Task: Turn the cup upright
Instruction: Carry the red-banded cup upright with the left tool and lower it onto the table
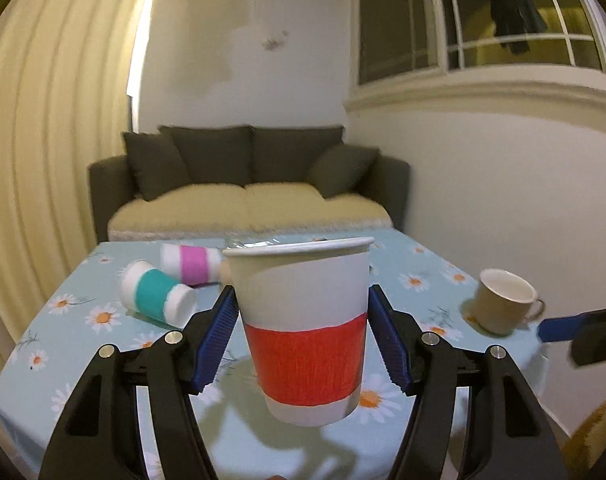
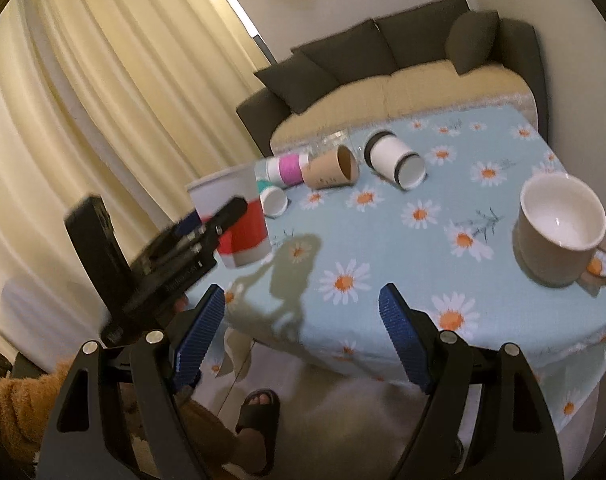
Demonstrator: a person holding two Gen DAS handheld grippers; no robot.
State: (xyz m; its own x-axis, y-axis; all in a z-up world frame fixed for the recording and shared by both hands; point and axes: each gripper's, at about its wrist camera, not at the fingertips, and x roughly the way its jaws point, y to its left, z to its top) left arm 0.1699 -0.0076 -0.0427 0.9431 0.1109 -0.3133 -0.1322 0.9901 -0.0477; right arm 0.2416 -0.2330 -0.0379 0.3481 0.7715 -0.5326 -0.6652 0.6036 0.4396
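My left gripper [image 1: 303,332] is shut on a white paper cup with a red band [image 1: 305,332], held upright, mouth up, just above the flowered tablecloth [image 1: 423,280]. The same cup [image 2: 243,224] and the left gripper [image 2: 207,228] show at the left in the right wrist view, near the table's left edge. My right gripper [image 2: 303,340] is open and empty over the table's near edge; one blue fingertip [image 1: 563,328] shows at the right in the left wrist view.
A teal-banded cup [image 1: 155,296] and a pink-banded cup [image 1: 193,262] lie on their sides at the back left. A brown paper cup [image 2: 331,170] and a white black-rimmed cup [image 2: 395,160] lie tipped behind. A beige mug [image 2: 559,228] stands upright at right. A sofa [image 1: 247,184] stands beyond.
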